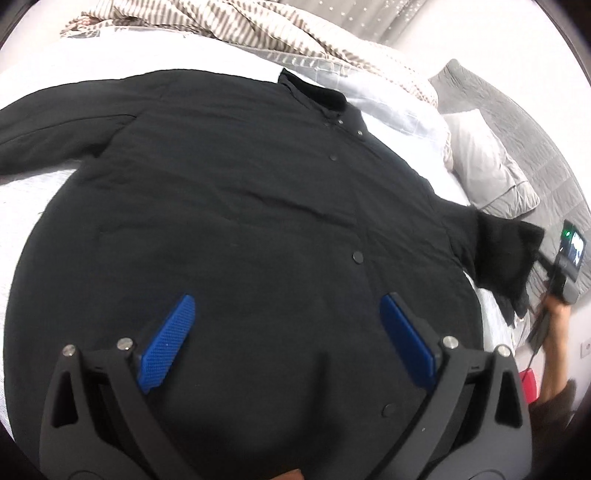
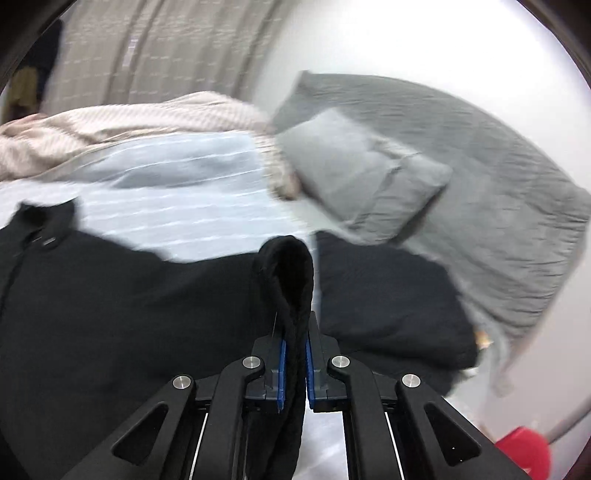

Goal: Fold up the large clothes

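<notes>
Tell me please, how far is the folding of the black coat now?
Done: the black coat lies spread flat on the bed, snaps closed. In hand: the right hand-held gripper is shut on the sleeve cuff, lifted off the bed. The left hand-held gripper hangs open above the coat's front. Left: every fold; none shows yet.

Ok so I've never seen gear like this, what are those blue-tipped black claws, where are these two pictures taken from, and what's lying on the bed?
They are hand-held grippers, one per hand, each with a camera looking along its fingers. The left camera shows the left gripper open above a black jacket spread on the bed. At that picture's right edge the right gripper lifts the jacket's sleeve. The right camera shows the same gripper shut on the sleeve cuff. A grey pillow and a striped blanket lie behind.
</notes>
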A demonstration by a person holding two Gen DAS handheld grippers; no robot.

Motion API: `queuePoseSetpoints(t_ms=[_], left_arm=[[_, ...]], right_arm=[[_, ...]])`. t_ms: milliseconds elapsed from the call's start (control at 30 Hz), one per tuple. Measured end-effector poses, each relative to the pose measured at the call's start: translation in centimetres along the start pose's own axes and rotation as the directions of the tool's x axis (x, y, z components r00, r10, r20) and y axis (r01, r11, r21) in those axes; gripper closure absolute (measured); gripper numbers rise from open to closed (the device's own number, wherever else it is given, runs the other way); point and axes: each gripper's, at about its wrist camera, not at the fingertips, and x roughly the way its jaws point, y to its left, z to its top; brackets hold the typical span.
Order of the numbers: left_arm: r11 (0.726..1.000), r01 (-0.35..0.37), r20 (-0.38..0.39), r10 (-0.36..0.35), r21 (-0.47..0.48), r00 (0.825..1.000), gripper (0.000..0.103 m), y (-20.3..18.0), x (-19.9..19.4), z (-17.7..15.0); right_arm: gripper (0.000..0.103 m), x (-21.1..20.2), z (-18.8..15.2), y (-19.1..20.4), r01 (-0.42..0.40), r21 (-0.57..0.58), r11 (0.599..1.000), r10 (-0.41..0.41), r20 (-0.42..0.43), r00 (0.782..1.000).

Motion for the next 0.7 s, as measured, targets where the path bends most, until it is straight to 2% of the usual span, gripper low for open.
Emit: queuePoseSetpoints(t_ms=[100, 200, 300, 333, 367, 400, 433, 500, 567, 633, 667, 700], left_arm=[[1.000, -0.007, 0.000, 0.007, 0.009, 1.000, 0.003, -0.3, 0.5, 0.1], [1.000, -0.009, 0.007, 0.009, 0.005, 1.000, 0.003, 0.2, 0.3, 0.0], [1.000, -0.010, 0.022, 0.010, -0.012, 1.000, 0.003, 0.4, 0.1, 0.1], [1.000, -0.009, 0.030, 0.009, -0.018, 0.999, 0.003, 0.4, -0.1, 0.3], [1.000, -0.006, 0.036, 0.007, -0.022, 0.999, 0.003, 0.5, -0.3, 0.3], [1.000, -0.003, 0.042, 0.004, -0.024, 0.999, 0.003, 0.5, -0.5, 0.4], [1.000, -0.001, 0.050, 0.002, -0.022, 0.999, 0.003, 0.5, -0.7, 0.4], [1.000, -0.008, 0.066, 0.008, -0.012, 0.998, 0.003, 0.5, -1.1, 0.5], [1.000, -0.027, 0.078, 0.026, 0.005, 0.997, 0.003, 0.3, -1.0, 0.7], [0.999, -0.039, 0.081, 0.038, 0.014, 0.996, 0.003, 0.1, -0.6, 0.8], [0.999, -0.041, 0.080, 0.040, 0.016, 0.996, 0.003, 0.0, -0.5, 0.9], [0.999, -0.043, 0.077, 0.042, 0.021, 0.996, 0.003, -0.1, -0.2, 0.9]], right_arm=[[0.096, 2.1, 1.7, -4.0, 0.130, -0.013, 0.991, -0.130, -0.002, 0.992], [0.095, 5.0, 2.8, -7.9, 0.252, -0.051, 0.966, -0.254, -0.015, 0.967], [0.092, 8.7, 3.0, -11.6, 0.329, -0.062, 0.942, -0.333, -0.085, 0.939], [0.091, 9.7, 2.9, -12.5, 0.403, -0.074, 0.912, -0.409, -0.103, 0.907], [0.086, 10.6, 2.6, -13.5, 0.488, -0.087, 0.868, -0.496, -0.116, 0.861], [0.086, 11.0, 2.2, -14.5, 0.519, -0.073, 0.852, -0.524, -0.141, 0.840], [0.085, 11.3, 1.9, -15.4, 0.505, -0.038, 0.862, -0.504, -0.177, 0.846], [0.083, 11.1, 1.1, -16.2, 0.414, 0.065, 0.908, -0.392, -0.220, 0.893], [0.076, 10.5, 0.6, -14.9, 0.325, 0.103, 0.940, -0.298, -0.212, 0.931], [0.058, 9.7, 0.2, -11.8, 0.200, 0.114, 0.973, -0.176, -0.196, 0.965], [0.049, 9.5, -0.1, -10.5, 0.145, 0.121, 0.982, -0.120, -0.191, 0.974], [0.047, 9.0, -0.4, -8.6, 0.066, 0.136, 0.988, -0.040, -0.187, 0.982]])
